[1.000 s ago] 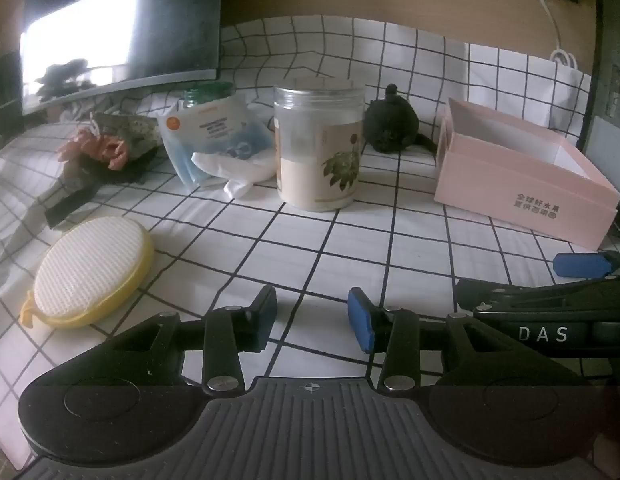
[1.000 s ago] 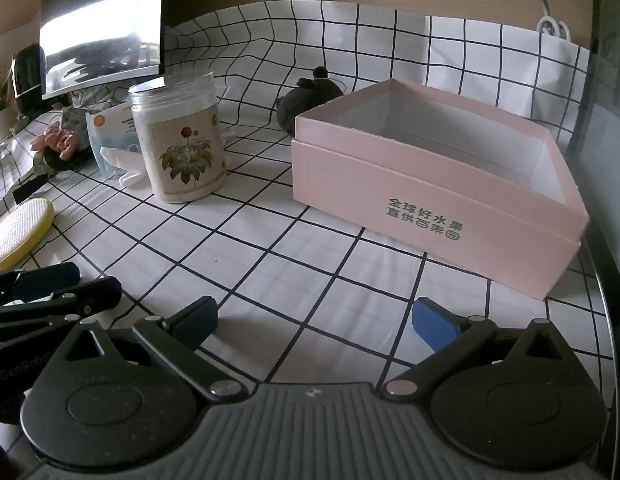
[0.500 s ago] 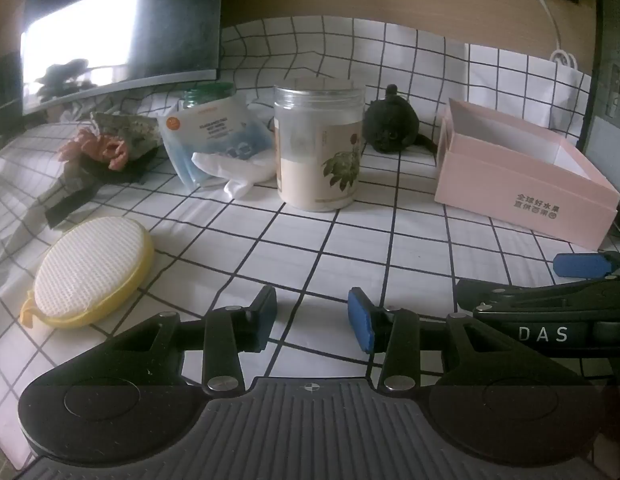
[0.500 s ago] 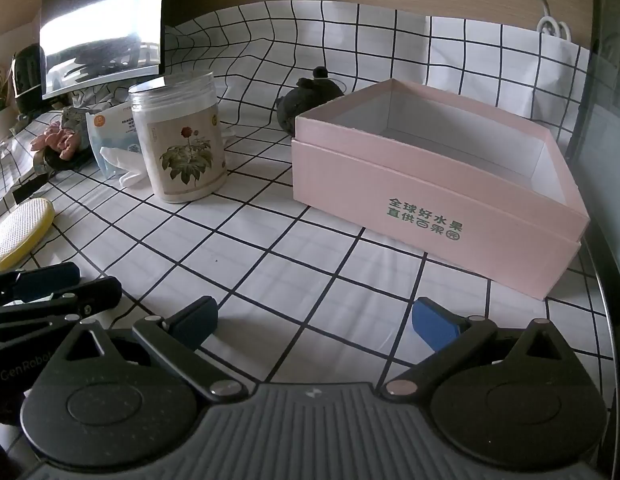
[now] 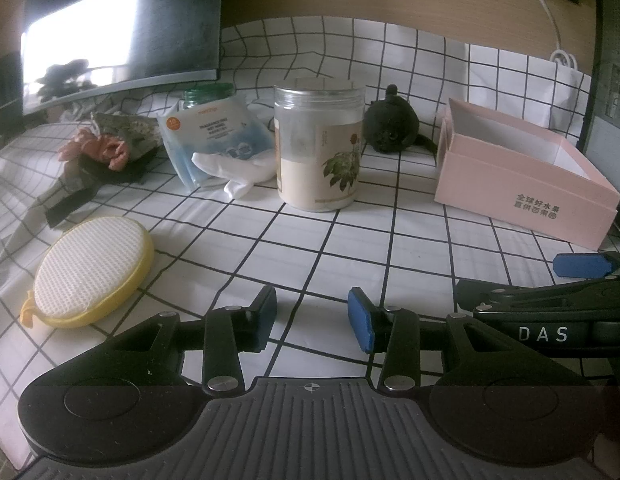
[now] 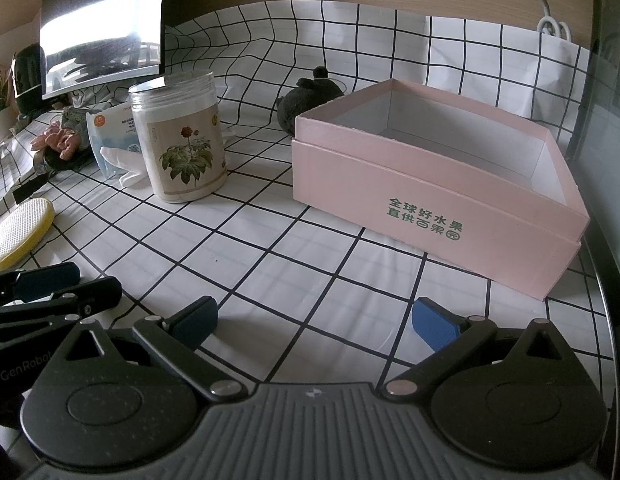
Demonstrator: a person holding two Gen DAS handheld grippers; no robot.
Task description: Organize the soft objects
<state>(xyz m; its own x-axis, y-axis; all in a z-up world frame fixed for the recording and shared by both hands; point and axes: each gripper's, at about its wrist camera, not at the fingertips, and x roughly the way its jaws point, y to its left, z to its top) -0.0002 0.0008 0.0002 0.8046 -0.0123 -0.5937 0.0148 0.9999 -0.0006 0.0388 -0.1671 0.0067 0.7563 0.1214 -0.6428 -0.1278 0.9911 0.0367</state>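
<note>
I am holding both grippers, left gripper and right gripper, jaws apart and empty; I should approach the yellow oval mesh sponge at lower left low, then carry it to the open pink cardboard box.

"das" on right hand-held gripper; "genrobot" on left hand-held gripper.

A yellow-rimmed oval sponge lies flat at lower left; a black plush toy sits behind the open, empty pink box at right.
</note>
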